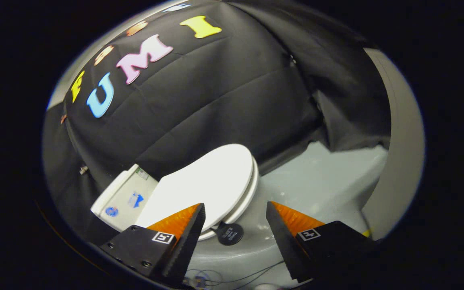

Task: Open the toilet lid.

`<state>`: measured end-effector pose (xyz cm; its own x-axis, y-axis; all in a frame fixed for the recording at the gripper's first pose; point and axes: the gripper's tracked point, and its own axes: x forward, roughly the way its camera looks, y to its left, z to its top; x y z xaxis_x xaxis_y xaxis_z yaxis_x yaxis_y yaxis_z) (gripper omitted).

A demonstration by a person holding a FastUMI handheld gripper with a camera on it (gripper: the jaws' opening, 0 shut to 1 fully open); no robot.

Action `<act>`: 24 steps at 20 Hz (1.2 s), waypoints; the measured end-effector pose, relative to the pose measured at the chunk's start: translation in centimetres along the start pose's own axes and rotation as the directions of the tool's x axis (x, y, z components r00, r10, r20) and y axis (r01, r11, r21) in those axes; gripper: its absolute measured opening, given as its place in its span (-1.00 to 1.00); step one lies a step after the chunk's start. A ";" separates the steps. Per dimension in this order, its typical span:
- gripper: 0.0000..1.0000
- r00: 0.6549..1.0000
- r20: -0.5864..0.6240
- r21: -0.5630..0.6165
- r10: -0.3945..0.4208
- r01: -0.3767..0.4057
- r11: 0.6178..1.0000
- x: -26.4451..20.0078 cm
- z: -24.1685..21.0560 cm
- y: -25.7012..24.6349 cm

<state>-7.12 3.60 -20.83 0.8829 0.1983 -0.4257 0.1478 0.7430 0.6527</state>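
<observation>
Toilet lid point(212, 183) (closed) lies just beyond the spread fingers point(193, 229) — untouched.

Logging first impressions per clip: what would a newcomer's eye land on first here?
The white toilet lid, down flat on the seat just ahead of the fingers. Then the open claw, its orange-backed fingers spread and touching nothing, with a small black round disc between them.

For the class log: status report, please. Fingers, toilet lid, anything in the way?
Gripper open, fingers holding nothing. Toilet lid down, closed, just ahead of fingers. Small black disc on the toilet between fingers; path to lid edge looks clear.
</observation>
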 end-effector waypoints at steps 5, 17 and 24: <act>0.89 0.994 -0.092 0.284 0.054 -0.026 0.958 0.5 -3.1 -0.5; -0.49 0.980 -0.116 0.511 0.159 -0.078 0.856 1.2 -4.8 -1.5; -0.79 0.965 -0.129 0.575 0.228 -0.114 0.810 1.7 -5.1 -0.8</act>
<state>-8.03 6.57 -25.30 0.8280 0.4432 -0.3434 0.2753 0.2122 0.9377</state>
